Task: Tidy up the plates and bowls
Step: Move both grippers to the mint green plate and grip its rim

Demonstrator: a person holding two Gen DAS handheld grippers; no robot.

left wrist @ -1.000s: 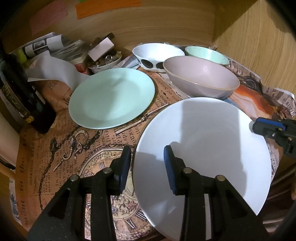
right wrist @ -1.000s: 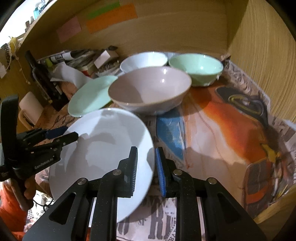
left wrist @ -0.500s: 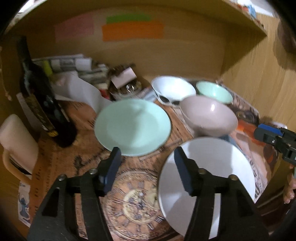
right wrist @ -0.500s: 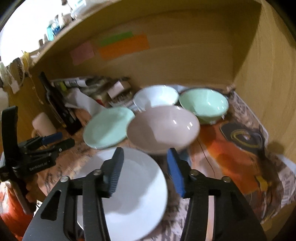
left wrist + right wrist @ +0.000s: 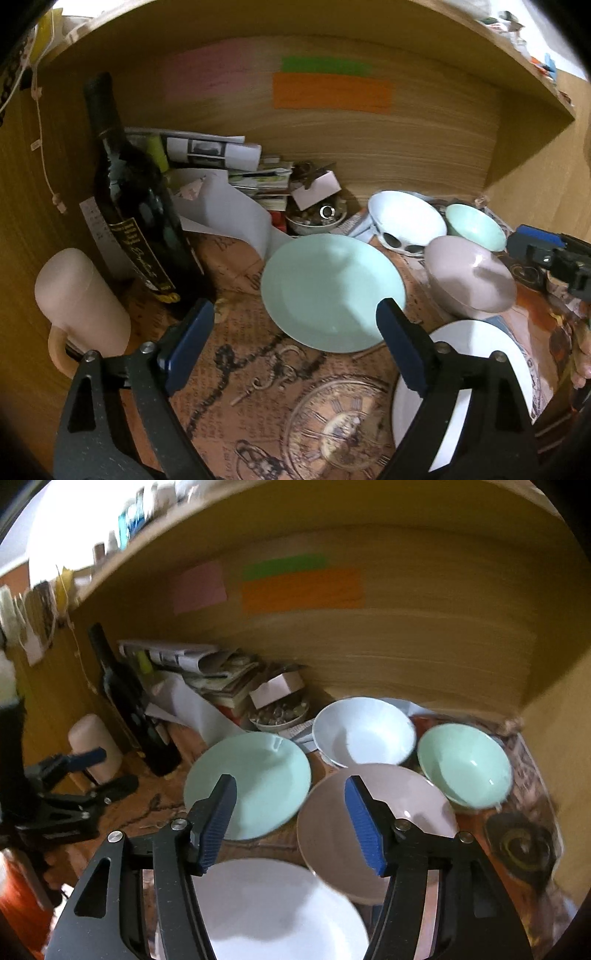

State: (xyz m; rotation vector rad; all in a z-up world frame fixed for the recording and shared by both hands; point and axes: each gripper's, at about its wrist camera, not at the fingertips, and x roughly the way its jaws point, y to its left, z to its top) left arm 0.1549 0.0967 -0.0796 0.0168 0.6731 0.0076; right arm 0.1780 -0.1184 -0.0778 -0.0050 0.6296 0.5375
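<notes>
A white plate [image 5: 476, 347] [image 5: 273, 904] lies flat near the front of the shelf. Behind it sit a mint plate [image 5: 332, 291] [image 5: 251, 775], a pink bowl [image 5: 469, 280] [image 5: 402, 819], a white bowl [image 5: 406, 218] [image 5: 365, 731] and a mint bowl [image 5: 476, 225] [image 5: 465, 764]. My left gripper [image 5: 295, 339] hangs above the patterned paper, its jaws opening with nothing between them. My right gripper [image 5: 291, 819] hovers above the white plate's far edge, jaws opening and empty. The right gripper [image 5: 546, 251] also shows at the right of the left wrist view.
A dark wine bottle [image 5: 136, 206] and a pale pink mug [image 5: 77, 299] stand at the left. Stacked papers [image 5: 207, 151] and a small dish of trinkets [image 5: 317, 218] crowd the back. Wooden walls close the back and right side.
Both grippers let go of the white plate, opened wide and pulled up and back. The plate now lies flat on the shelf.
</notes>
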